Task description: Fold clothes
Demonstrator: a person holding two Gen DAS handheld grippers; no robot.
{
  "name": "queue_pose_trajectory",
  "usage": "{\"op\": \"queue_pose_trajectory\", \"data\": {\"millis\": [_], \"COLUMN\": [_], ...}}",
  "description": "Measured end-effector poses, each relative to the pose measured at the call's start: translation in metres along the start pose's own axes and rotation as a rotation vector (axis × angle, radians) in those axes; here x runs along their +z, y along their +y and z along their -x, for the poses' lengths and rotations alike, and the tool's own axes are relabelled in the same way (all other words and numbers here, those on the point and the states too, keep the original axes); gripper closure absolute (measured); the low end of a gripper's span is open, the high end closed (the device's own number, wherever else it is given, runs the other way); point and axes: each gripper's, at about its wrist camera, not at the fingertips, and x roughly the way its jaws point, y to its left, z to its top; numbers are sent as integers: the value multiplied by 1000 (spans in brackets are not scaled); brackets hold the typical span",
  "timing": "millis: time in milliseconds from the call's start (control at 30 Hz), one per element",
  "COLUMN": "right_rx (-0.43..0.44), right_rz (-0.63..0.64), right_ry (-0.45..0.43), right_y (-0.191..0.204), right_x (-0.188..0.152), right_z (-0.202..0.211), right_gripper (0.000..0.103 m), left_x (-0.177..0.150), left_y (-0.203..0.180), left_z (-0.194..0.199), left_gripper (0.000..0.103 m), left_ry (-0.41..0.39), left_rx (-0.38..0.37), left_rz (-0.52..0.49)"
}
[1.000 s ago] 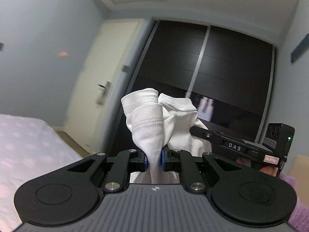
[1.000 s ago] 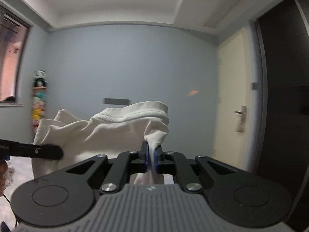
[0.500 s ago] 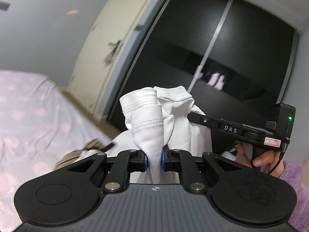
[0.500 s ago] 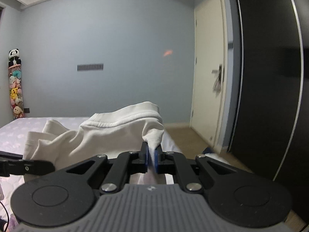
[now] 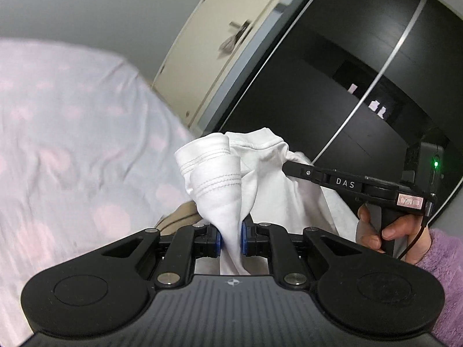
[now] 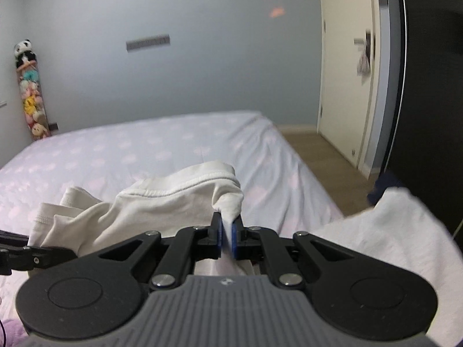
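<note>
A white garment (image 5: 220, 179) is held up between both grippers above a bed. My left gripper (image 5: 230, 238) is shut on a bunched hem of it with stitched seams. My right gripper (image 6: 228, 235) is shut on another stitched edge of the same garment (image 6: 173, 199); more of the white cloth hangs at the right of the right wrist view (image 6: 399, 231). The right gripper also shows in the left wrist view (image 5: 361, 186), held by a hand in a purple sleeve. The left gripper's finger shows at the left edge of the right wrist view (image 6: 31, 256).
The bed (image 6: 144, 150) has a pale lilac sheet with pink spots and lies below and ahead, also in the left wrist view (image 5: 72, 133). A cream door (image 6: 344, 66) and a dark sliding wardrobe (image 5: 347, 72) stand to the right. Stuffed toys (image 6: 29, 86) hang at the far left wall.
Both grippers have tilted down toward the bed with the garment still gripped. The bed now fills much more of each view, and the ceiling has left the views.
</note>
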Motion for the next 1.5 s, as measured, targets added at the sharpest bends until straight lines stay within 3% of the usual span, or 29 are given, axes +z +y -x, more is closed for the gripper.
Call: {"op": "queue_pose_trajectory", "data": {"millis": [200, 433, 600, 700, 800, 933, 1067, 1267, 1400, 1500], "right_rx": [26, 15, -4, -44, -105, -191, -206, -254, -264, -267], "right_rz": [-129, -157, -137, -125, -92, -39, -82, -143, -179, -175], "right_ry": [72, 76, 68, 64, 44, 13, -18, -18, -32, -61], "right_y": [-21, -27, -24, -20, -13, -6, -11, 2, 23, 44], "right_x": [-25, -47, -48, -42, -33, -21, -13, -13, -17, -24], "right_z": [-50, -75, -72, -65, -48, -21, 25, 106, 162, 202], "right_gripper": [95, 94, 94, 83, 69, 70, 70, 69, 67, 60], "left_x": [-21, -33, -29, -23, -21, -19, -14, -5, -7, -13], "left_y": [48, 63, 50, 47, 44, 42, 27, -33, -79, -111], "left_z": [-17, -22, -9, -1, 14, 40, 69, 107, 130, 147], "left_gripper": [93, 92, 91, 88, 87, 87, 87, 86, 78, 67], "left_ry": [74, 125, 97, 92, 75, 36, -8, -45, -59, -71], "left_rx": [-30, -60, -27, 5, 52, 122, 146, 150, 152, 160], "left_rz": [146, 185, 123, 101, 78, 83, 62, -82, -189, -263]}}
